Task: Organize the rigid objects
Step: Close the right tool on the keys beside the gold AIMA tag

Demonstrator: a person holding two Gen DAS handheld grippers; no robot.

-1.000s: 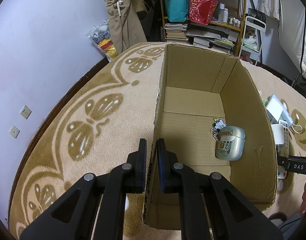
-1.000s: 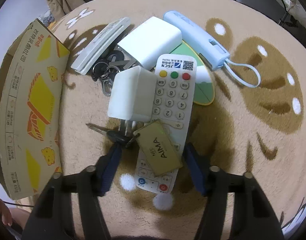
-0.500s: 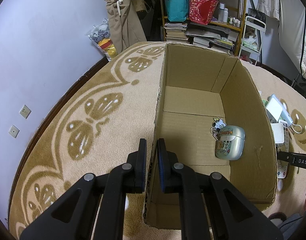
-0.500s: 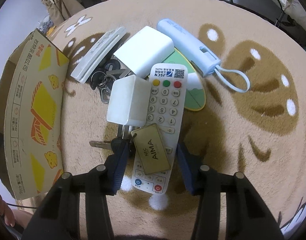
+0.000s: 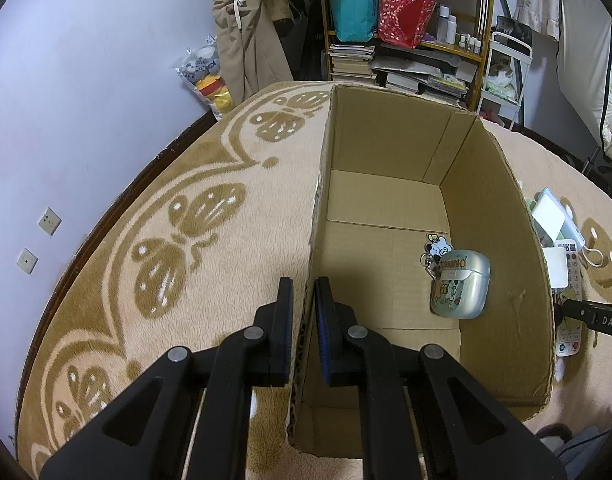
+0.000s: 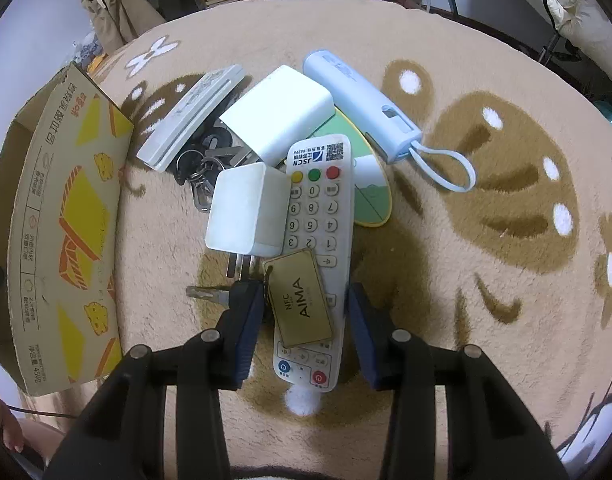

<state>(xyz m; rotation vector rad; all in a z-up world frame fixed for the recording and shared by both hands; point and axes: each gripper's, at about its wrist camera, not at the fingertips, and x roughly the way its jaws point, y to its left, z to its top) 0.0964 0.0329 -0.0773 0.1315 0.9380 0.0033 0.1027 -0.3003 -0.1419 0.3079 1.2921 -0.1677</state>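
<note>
Remote control [image 6: 320, 256] lies on the rug [image 6: 486, 320] beside the cardboard box [image 6: 61, 232], long axis running straight away from my right gripper [image 6: 303, 332], its button end between my jaws. They're closing now, straddling its width, pads not yet pressing. A gold NFC tag [image 6: 299, 298] and a key [image 6: 209, 294] lie right there too, the tag on top of the remote. My left gripper [image 5: 303, 320] is clamped tight on the box wall, steadying it. Right hand is clearly the nearer one.
</note>
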